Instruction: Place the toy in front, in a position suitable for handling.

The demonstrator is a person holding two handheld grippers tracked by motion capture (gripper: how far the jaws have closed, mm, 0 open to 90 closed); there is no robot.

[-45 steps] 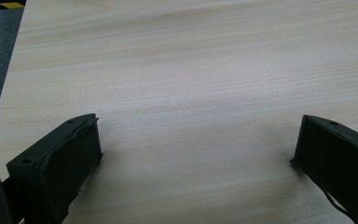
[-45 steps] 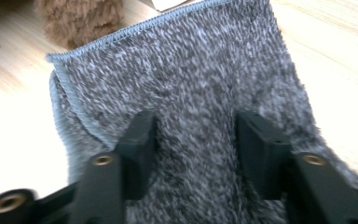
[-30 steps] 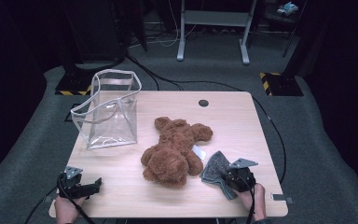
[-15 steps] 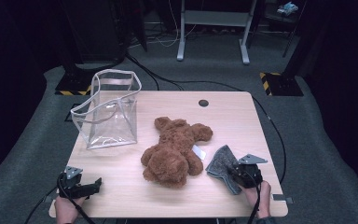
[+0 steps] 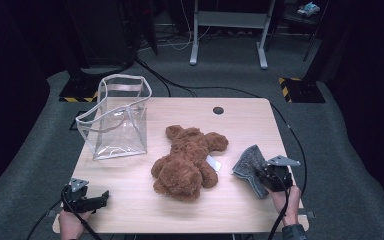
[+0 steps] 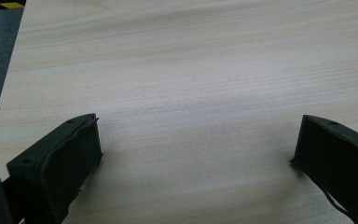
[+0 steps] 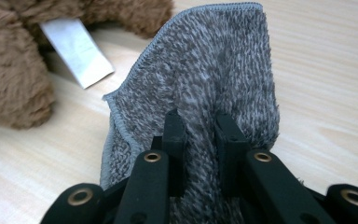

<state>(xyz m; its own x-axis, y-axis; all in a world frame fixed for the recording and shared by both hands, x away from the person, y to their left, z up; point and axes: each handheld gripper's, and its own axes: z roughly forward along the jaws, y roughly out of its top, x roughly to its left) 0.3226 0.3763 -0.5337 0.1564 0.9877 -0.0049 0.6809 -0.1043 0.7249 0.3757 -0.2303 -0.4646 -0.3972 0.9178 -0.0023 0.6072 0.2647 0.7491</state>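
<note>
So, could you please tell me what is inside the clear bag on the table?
Nothing visible: through the walls of the clear bag only the wooden table and floor show. The brown teddy bear and the grey cloth lie outside it. The bag's floor is seen only through reflections.

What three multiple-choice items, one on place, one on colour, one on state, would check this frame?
1. Where does the clear bag stand?
A. table's far left
B. table's near right
C. on the floor

2. What colour is the teddy bear?
A. white
B. brown
C. blue

3. How is the left gripper?
A. shut on a cloth
B. shut on the bear
C. open over bare wood

Key: 1 A, the high view shows it there; 2 B, its fur is brown; 3 C, its jaws stand wide apart, while the right gripper pinches the grey cloth.
</note>
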